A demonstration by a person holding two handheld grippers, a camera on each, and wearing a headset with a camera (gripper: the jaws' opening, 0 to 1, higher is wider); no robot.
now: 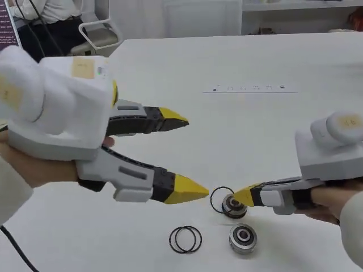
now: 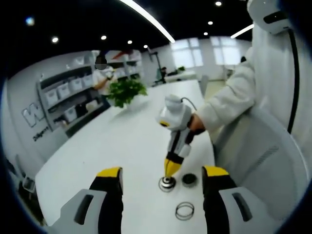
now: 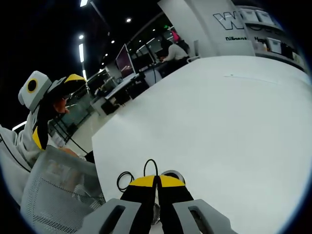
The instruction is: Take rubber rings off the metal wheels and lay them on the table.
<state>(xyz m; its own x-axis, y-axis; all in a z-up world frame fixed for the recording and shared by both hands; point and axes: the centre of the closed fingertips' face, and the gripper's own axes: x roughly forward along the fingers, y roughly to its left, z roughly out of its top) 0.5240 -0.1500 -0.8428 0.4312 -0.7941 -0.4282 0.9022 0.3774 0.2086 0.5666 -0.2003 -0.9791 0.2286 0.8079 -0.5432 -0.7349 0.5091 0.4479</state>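
The right gripper (image 1: 238, 197) is clenched on a thin black rubber ring (image 1: 212, 198) at a round steel wheel (image 1: 234, 207). The left gripper (image 1: 194, 157) gapes wide. Two loose rings (image 1: 185, 239) lie on the smooth white table (image 1: 255, 124).

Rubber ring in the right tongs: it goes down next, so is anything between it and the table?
Nothing visible: the rubber ring, pinched by the right tongs, stands by its wheel over bare table.

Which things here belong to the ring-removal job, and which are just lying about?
Job: left gripper, open; right gripper, shut on a rubber ring; the metal wheel under it; second wheel; two loose rings on the table.
Lying about: chair; potted plant; shelves.
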